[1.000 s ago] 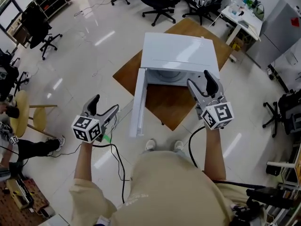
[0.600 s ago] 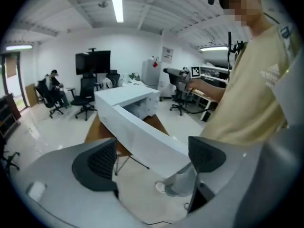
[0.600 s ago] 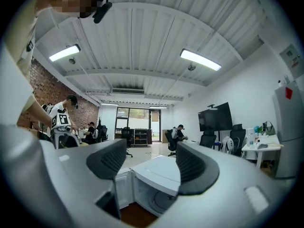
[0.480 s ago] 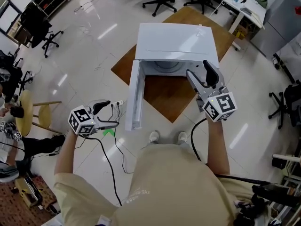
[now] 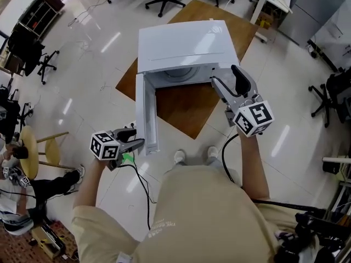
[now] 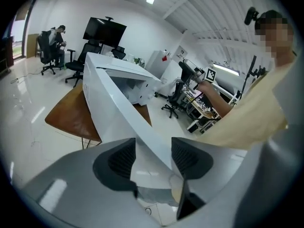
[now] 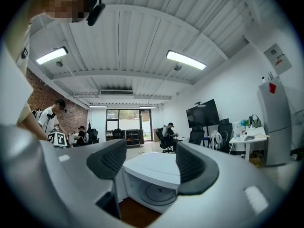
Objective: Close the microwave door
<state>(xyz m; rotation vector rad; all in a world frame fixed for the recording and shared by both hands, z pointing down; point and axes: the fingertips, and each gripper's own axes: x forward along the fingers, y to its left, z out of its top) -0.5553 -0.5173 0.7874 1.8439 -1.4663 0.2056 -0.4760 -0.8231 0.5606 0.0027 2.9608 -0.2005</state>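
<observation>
Microwave door point(image 5: 147, 111) is wide open, swung out toward you off the left side of the white microwave point(image 5: 186, 43), which sits on a brown wooden table point(image 5: 186, 111). Your left gripper point(image 5: 136, 137) is low at the door's free end. Its jaws have just been closing, door edge btwn them, pads on both faces. Your right gripper point(image 5: 226, 78) is up in front of the microwave's right front corner, jaws apart, nothing btwn them. Cavity w/ round turntable point(image 7: 154, 194) shows beyond.
</observation>
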